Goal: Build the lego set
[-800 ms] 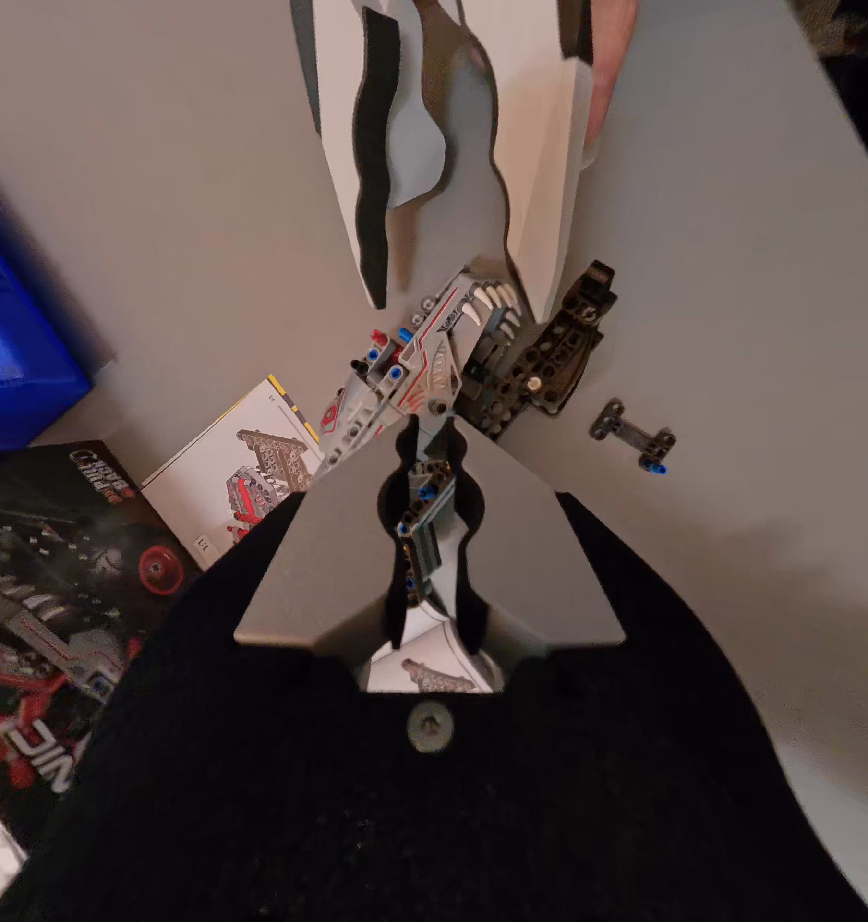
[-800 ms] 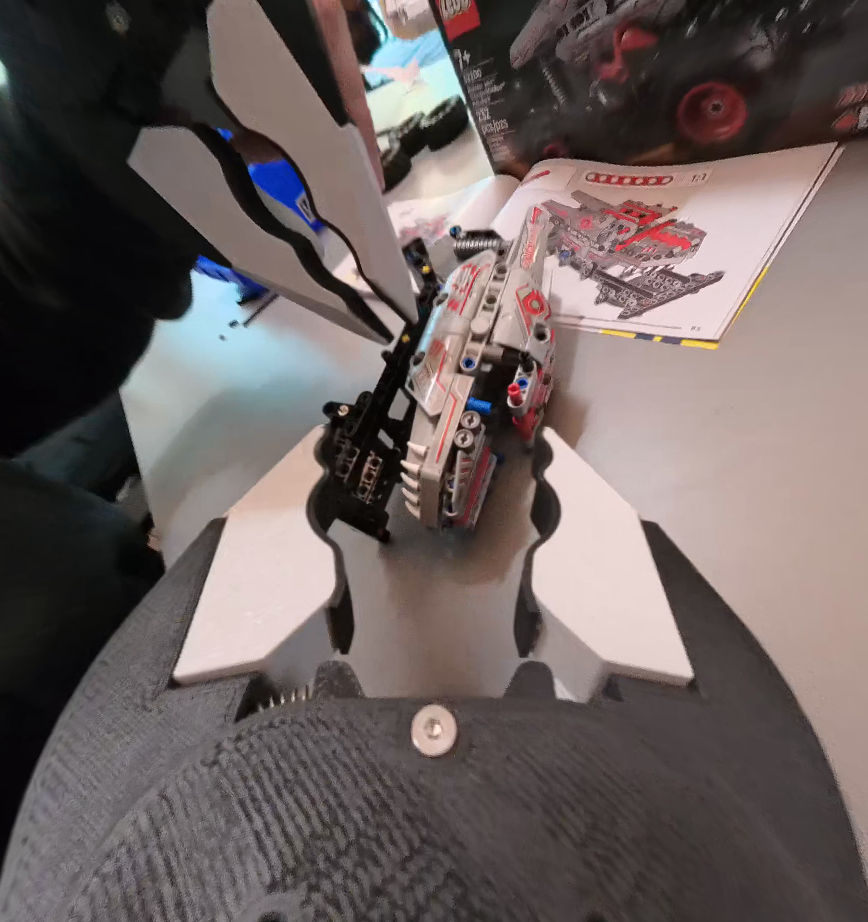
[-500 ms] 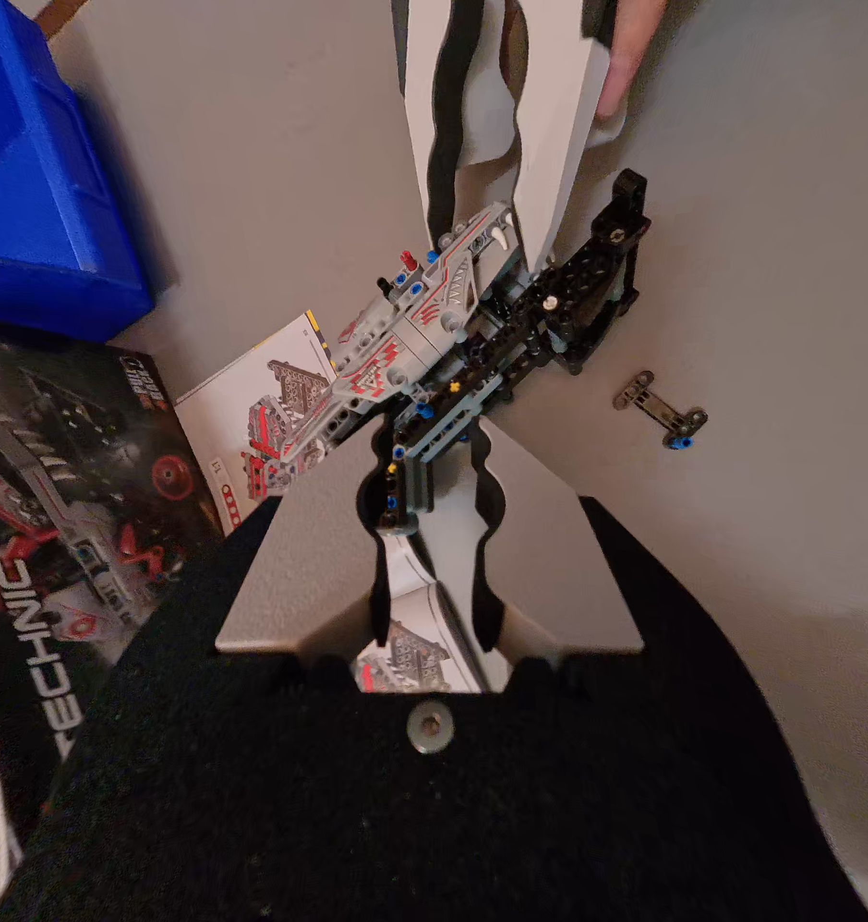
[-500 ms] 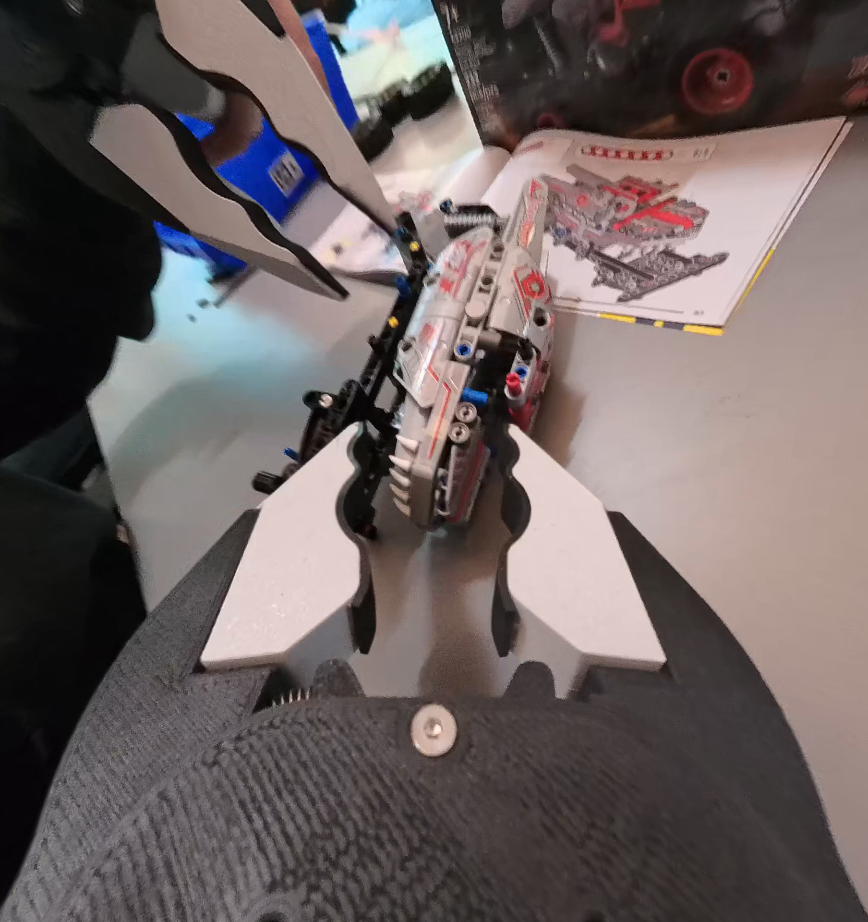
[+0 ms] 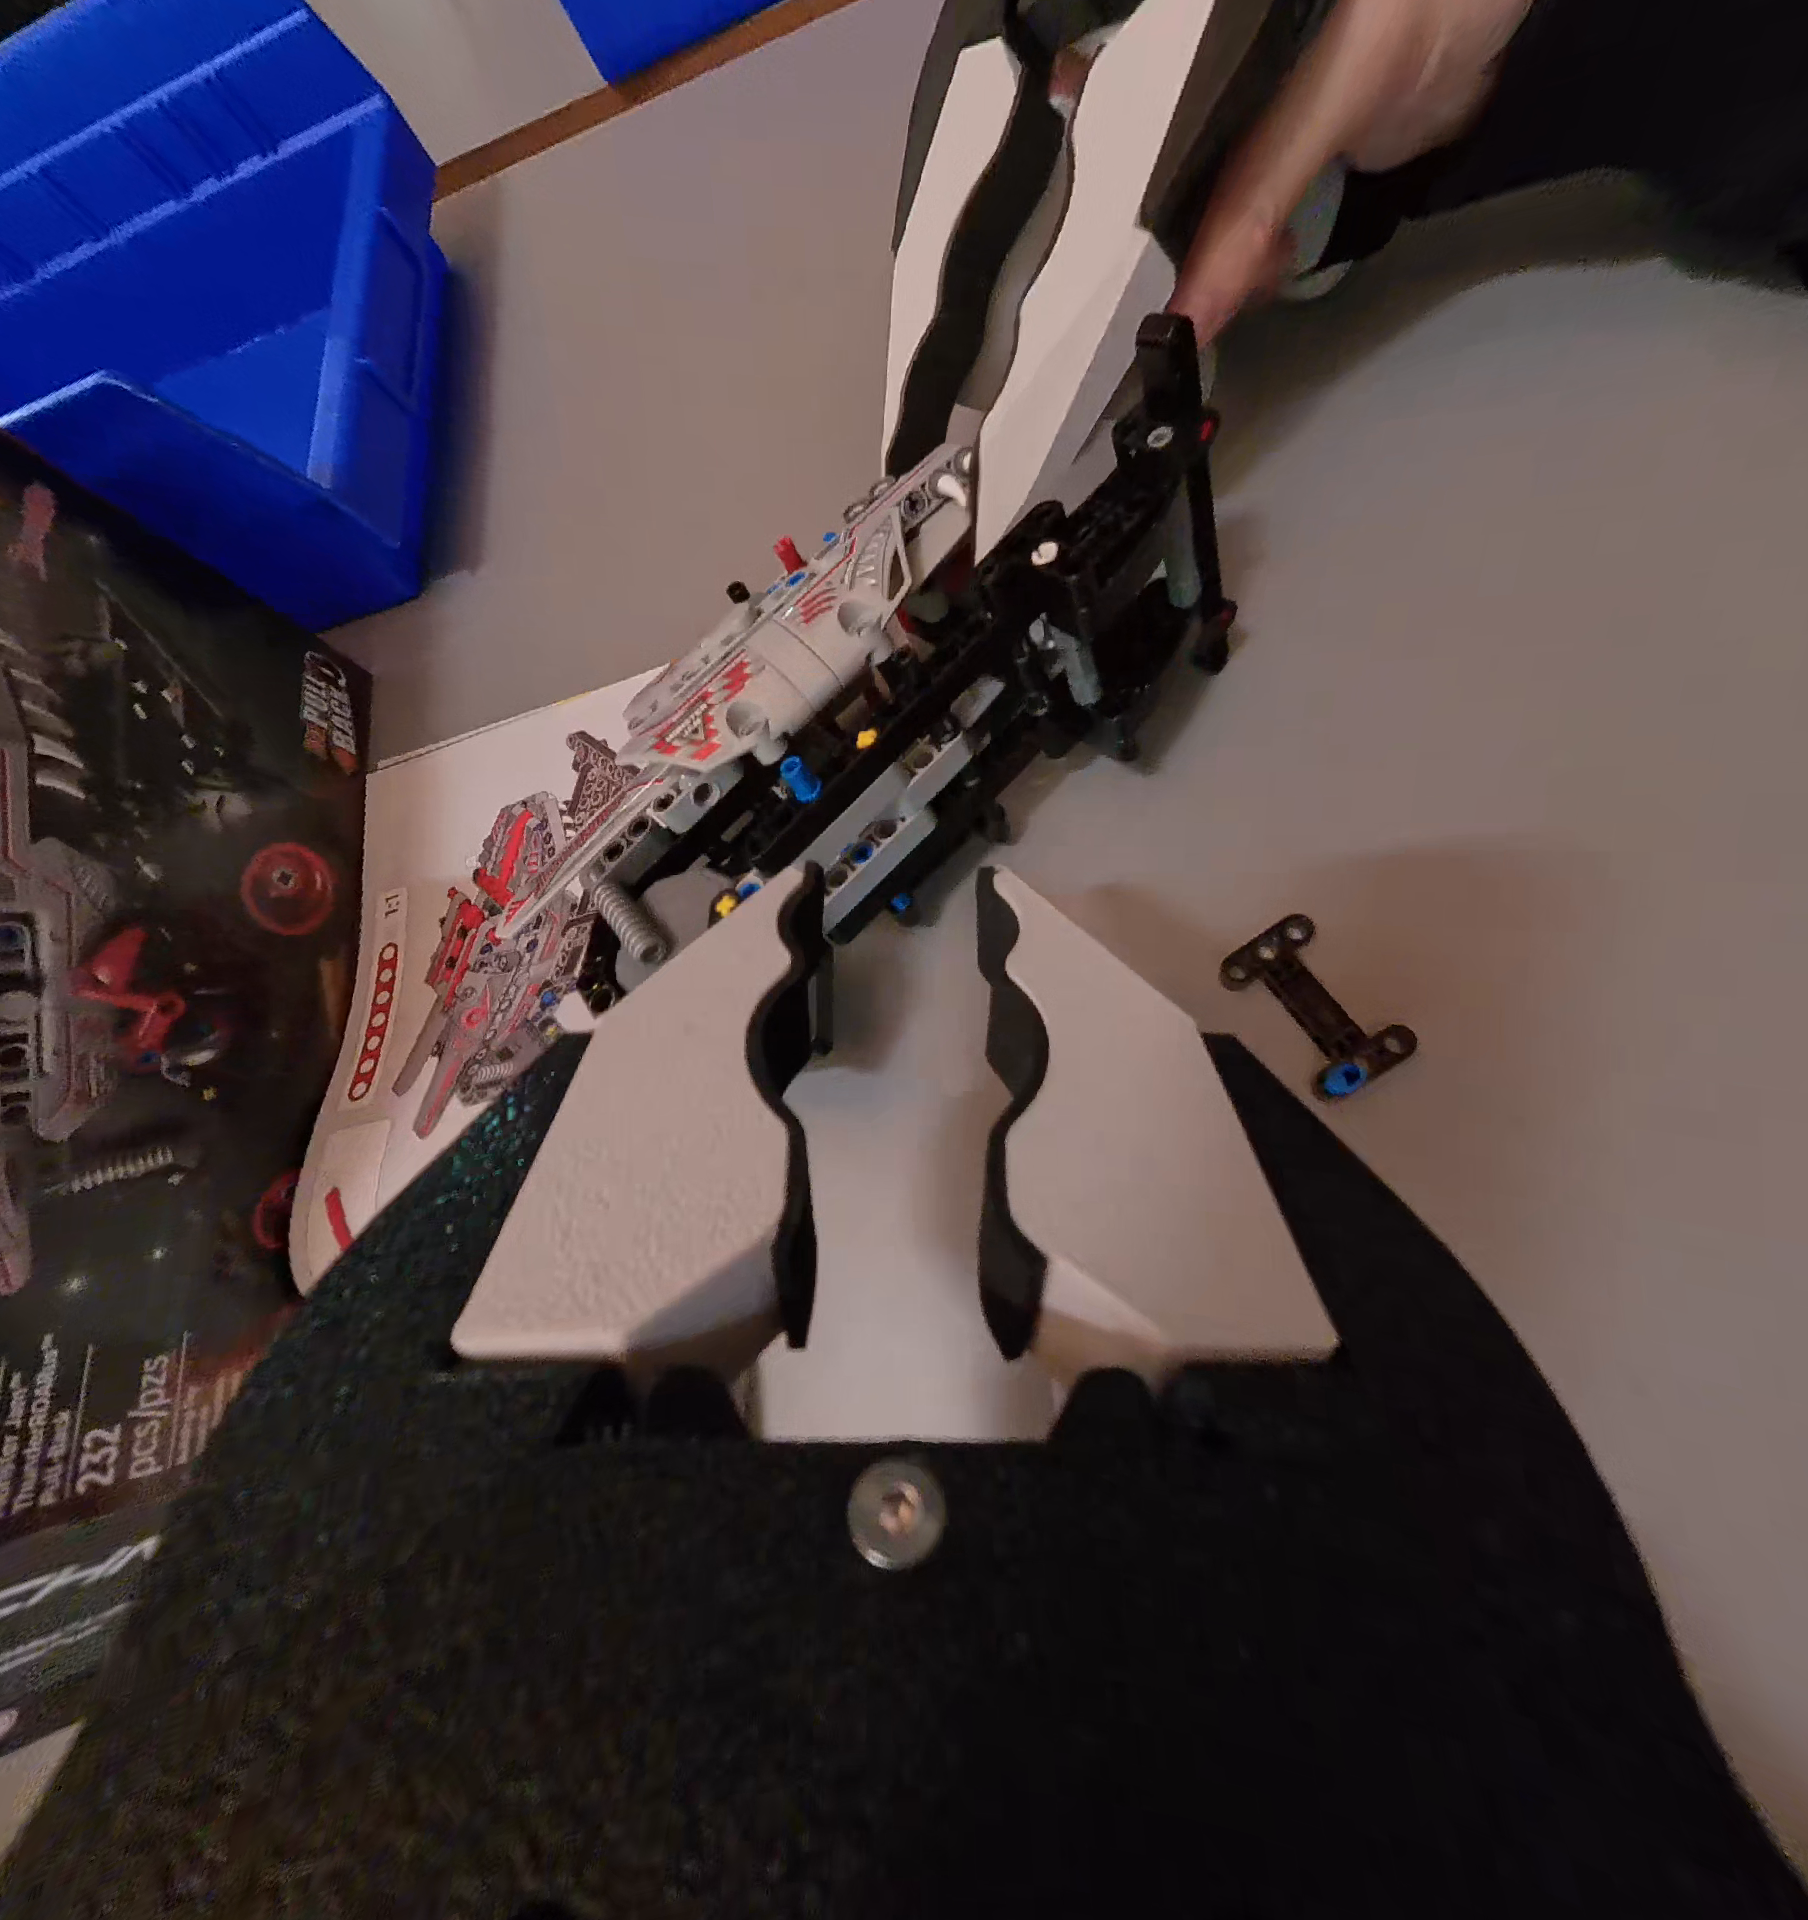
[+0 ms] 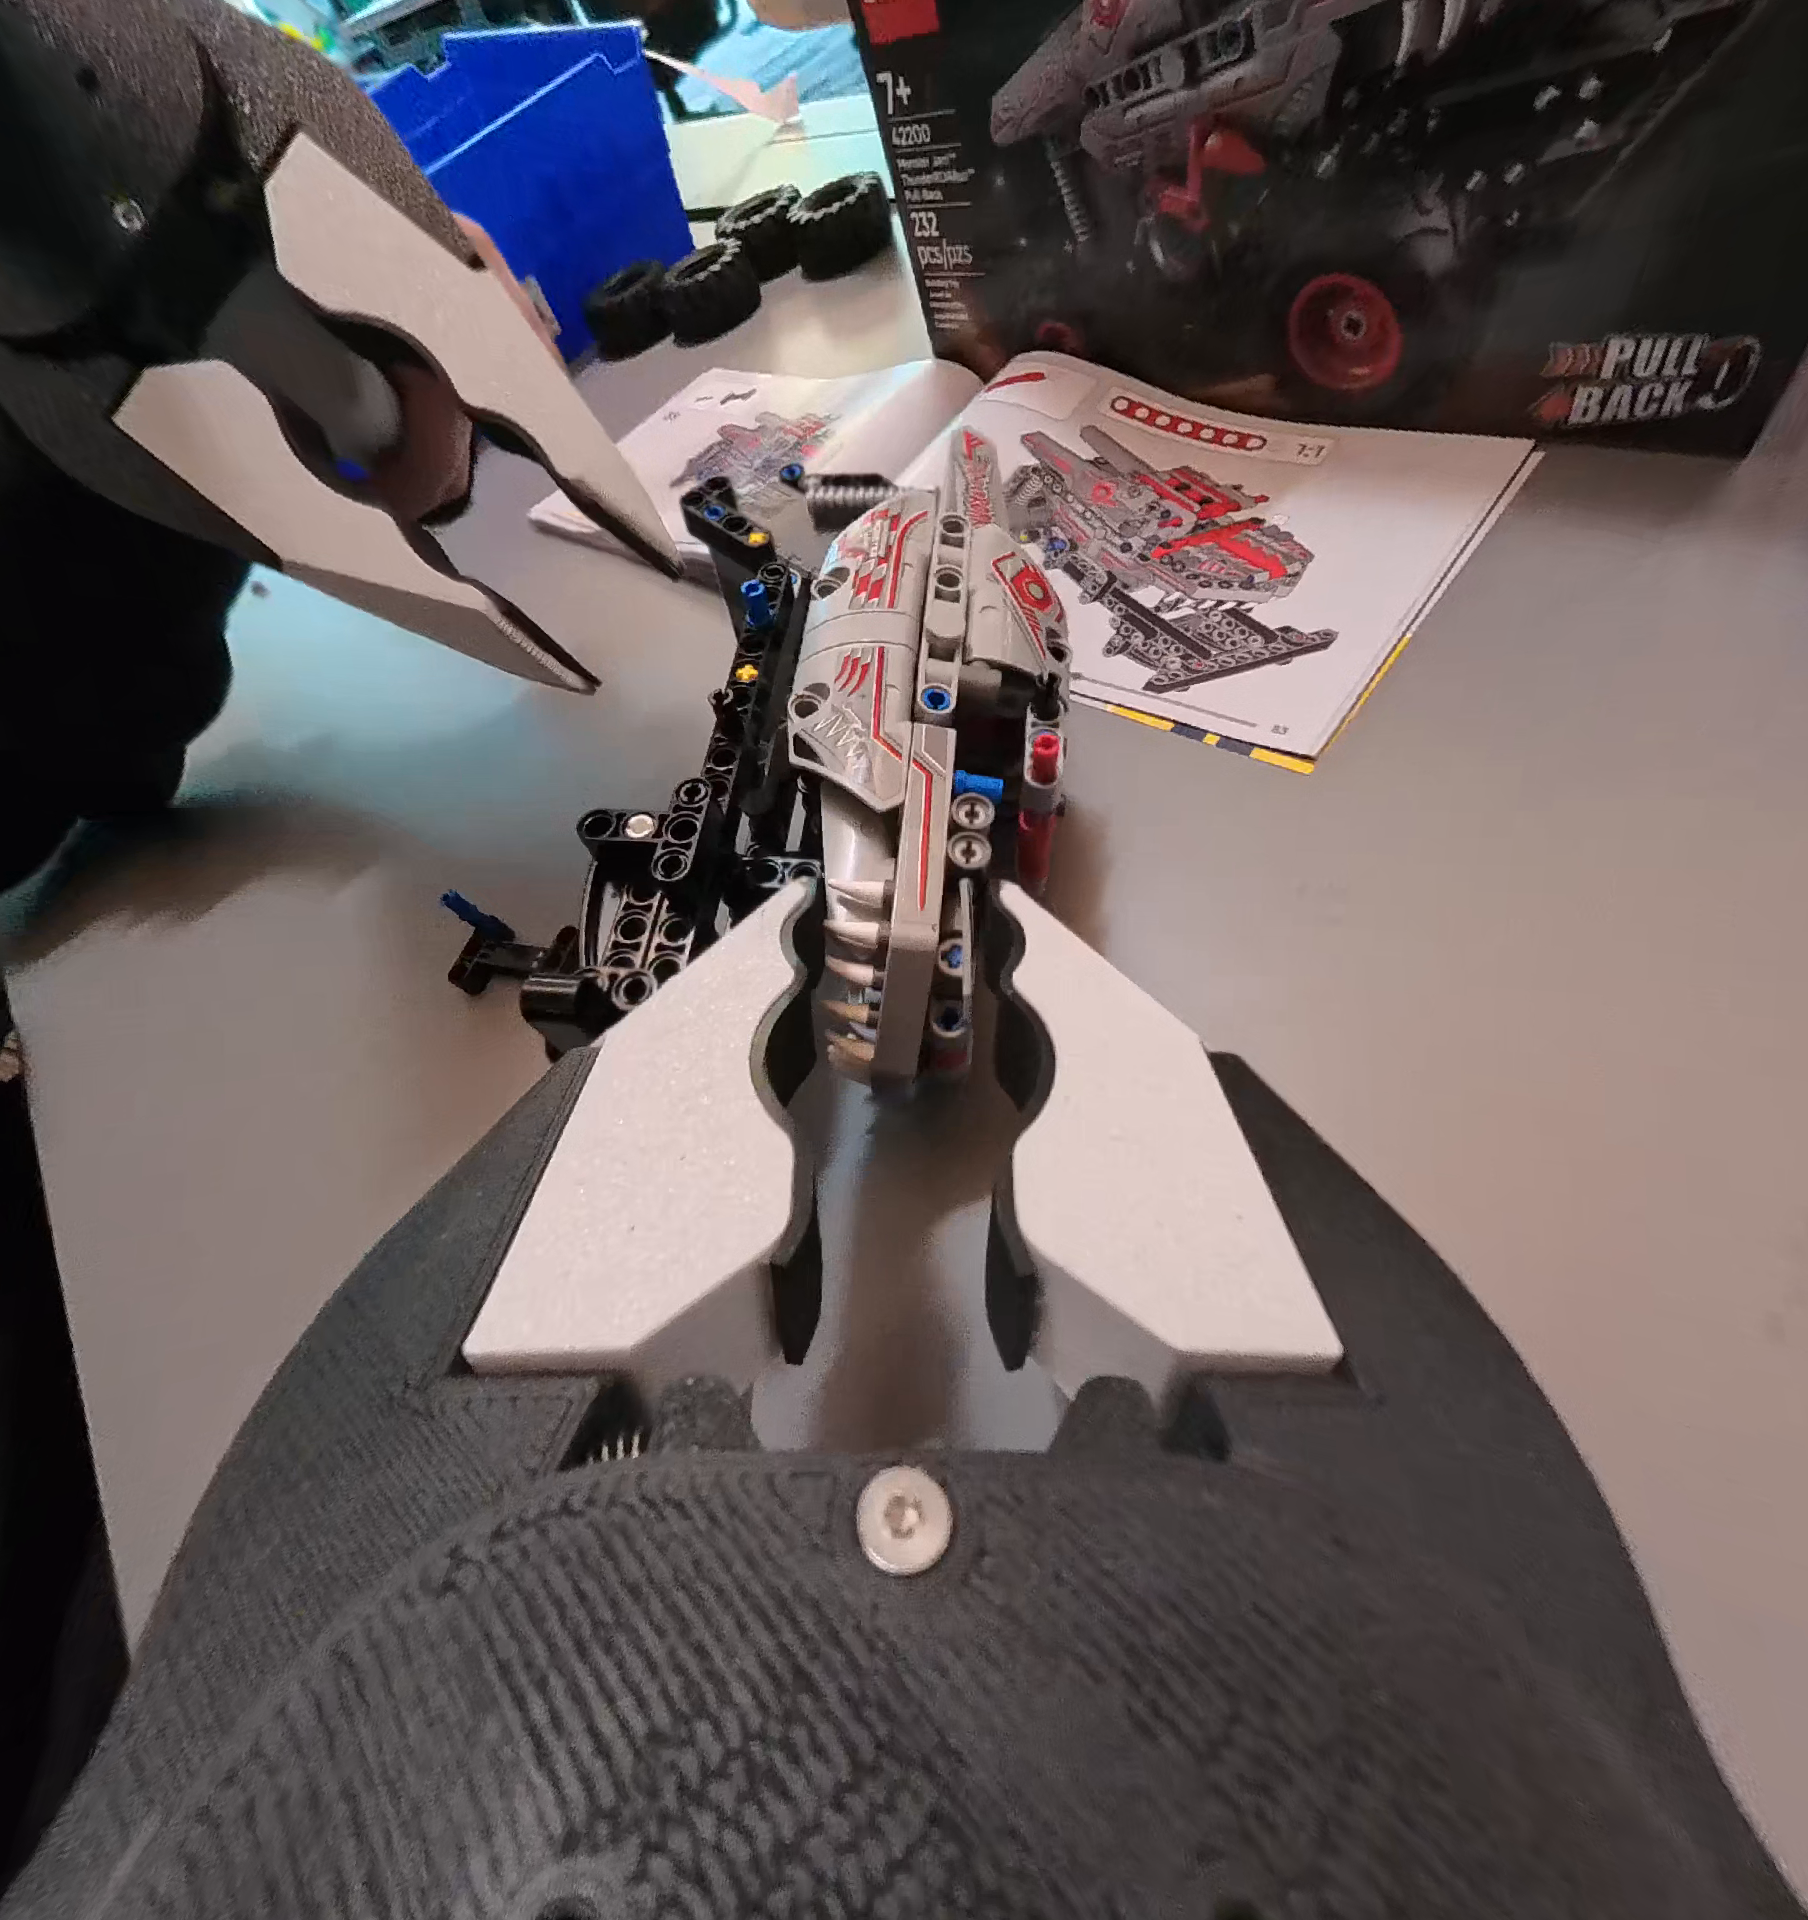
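The partly built lego model (image 5: 827,665) has a grey and red shell with white teeth on a black frame. It lies on its side on the grey table (image 5: 1502,727), also seen in the right wrist view (image 6: 879,675). My left gripper (image 5: 895,894) is open and empty, its tips just short of the model's grey rear beam; it shows at the upper left of the right wrist view (image 6: 635,623). My right gripper (image 6: 905,904) is shut on the model's toothed front end, and it shows at the top of the left wrist view (image 5: 947,499).
A small black beam with a blue pin (image 5: 1315,1013) lies loose right of my left gripper. The open instruction booklet (image 6: 1295,540) and set box (image 6: 1399,208) sit beyond the model. A blue bin (image 5: 204,312) and black tyres (image 6: 734,260) stand farther back.
My left gripper has opened, let go of the model's rear and drawn back. My right gripper has closed in on the model's toothed front end.
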`<state>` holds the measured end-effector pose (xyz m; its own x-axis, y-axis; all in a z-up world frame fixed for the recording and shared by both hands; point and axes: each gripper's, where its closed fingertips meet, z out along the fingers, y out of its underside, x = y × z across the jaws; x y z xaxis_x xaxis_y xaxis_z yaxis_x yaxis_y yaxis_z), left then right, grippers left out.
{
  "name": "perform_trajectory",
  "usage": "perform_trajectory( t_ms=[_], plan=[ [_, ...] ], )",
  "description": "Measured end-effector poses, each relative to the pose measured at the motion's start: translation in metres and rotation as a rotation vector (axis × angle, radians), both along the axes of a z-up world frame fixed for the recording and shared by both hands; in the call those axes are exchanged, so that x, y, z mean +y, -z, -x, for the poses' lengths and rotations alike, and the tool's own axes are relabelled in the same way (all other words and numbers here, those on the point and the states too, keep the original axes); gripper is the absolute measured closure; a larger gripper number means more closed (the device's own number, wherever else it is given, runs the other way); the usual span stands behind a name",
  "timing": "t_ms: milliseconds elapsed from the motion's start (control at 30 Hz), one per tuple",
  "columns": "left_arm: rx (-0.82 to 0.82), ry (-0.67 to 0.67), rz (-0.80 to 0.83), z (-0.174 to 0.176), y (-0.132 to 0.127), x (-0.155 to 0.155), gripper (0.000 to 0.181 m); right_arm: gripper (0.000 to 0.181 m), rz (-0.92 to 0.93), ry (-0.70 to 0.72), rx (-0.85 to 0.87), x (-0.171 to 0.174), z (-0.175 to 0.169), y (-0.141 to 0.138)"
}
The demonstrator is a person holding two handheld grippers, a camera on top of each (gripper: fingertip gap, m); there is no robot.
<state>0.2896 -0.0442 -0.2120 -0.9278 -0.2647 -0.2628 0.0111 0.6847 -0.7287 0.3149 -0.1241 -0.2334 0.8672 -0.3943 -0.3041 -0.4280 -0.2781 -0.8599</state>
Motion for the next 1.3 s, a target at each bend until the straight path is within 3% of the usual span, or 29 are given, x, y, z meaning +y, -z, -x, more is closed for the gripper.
perform_trajectory(
  t_ms=[167,233,300,367,667,833,1000,1133,1300],
  plan=[
    [-0.070,0.001,-0.008,-0.003,0.002,-0.002,0.154,0.149,-0.004,0.031,-0.039,-0.004,-0.006,-0.002],
    [-0.104,0.000,-0.012,-0.006,-0.002,-0.005,0.154,0.135,0.010,0.043,-0.033,-0.004,-0.008,0.000],
    [-0.142,0.005,0.016,-0.009,-0.007,-0.011,0.151,0.139,0.011,0.037,-0.034,-0.002,-0.009,0.000],
    [-0.197,0.000,0.032,-0.014,-0.010,-0.016,0.133,0.152,-0.002,0.026,-0.023,0.000,-0.008,-0.001],
    [-0.510,0.100,-0.261,-0.026,0.029,-0.031,0.079,0.153,-0.199,0.112,0.311,-0.002,-0.020,-0.006],
    [-0.599,0.147,-0.266,-0.036,0.023,-0.048,0.080,0.153,-0.281,0.132,0.395,-0.006,-0.022,-0.004],
    [-0.694,0.223,-0.434,-0.052,0.019,-0.054,0.076,0.153,-0.278,0.107,0.404,-0.007,-0.022,-0.004],
    [-0.671,0.329,-0.503,-0.049,0.023,-0.062,0.103,0.153,-0.276,0.110,0.401,-0.007,-0.026,-0.006],
    [-0.595,0.258,-0.431,-0.049,0.020,-0.060,0.108,0.144,-0.323,0.036,0.348,-0.011,-0.018,-0.020]
  ],
)
